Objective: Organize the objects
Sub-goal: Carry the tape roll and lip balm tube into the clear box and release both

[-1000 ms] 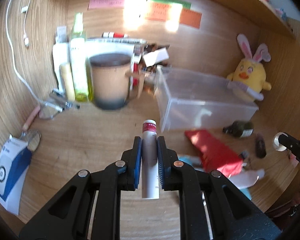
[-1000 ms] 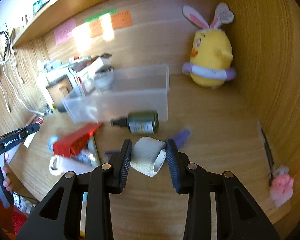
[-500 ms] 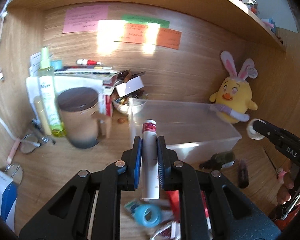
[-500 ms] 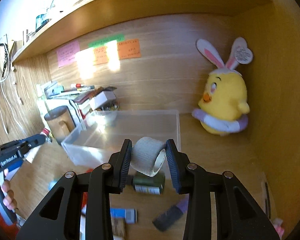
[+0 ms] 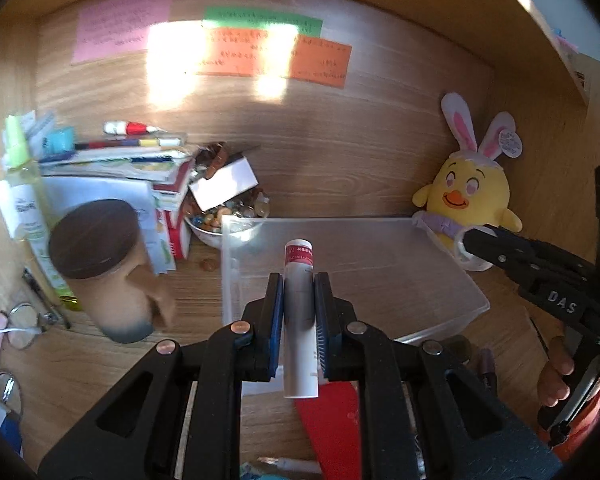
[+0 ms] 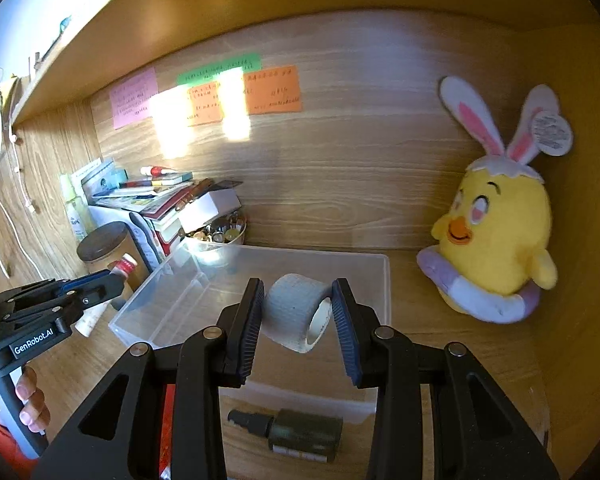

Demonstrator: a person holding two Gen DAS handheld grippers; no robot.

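Carrying both loads over the clear plastic bin (image 6: 260, 276) is the step in hand, and doing it well means releasing low and inside the walls. The left claw (image 5: 299, 316) is clenched on a white tube (image 5: 299, 320) with a red band near its cap, held lengthwise between the pads, its cap end over the bin's near-left part. The right claw (image 6: 298, 316) grips a roll of white bandage tape (image 6: 296, 312), its hollow core facing the right pad, poised above the bin's front right area. The bin looks empty, so there is room for both. I would lower each claw until its load sits just above the bin floor before easing the pads apart, since the roll can bounce or roll and the tube could tip over the rim. Keeping the two claws well apart avoids a knock. A dark green bottle (image 6: 300, 434) lies on the desk (image 6: 440, 360) just in front of the bin, apparently waiting its turn
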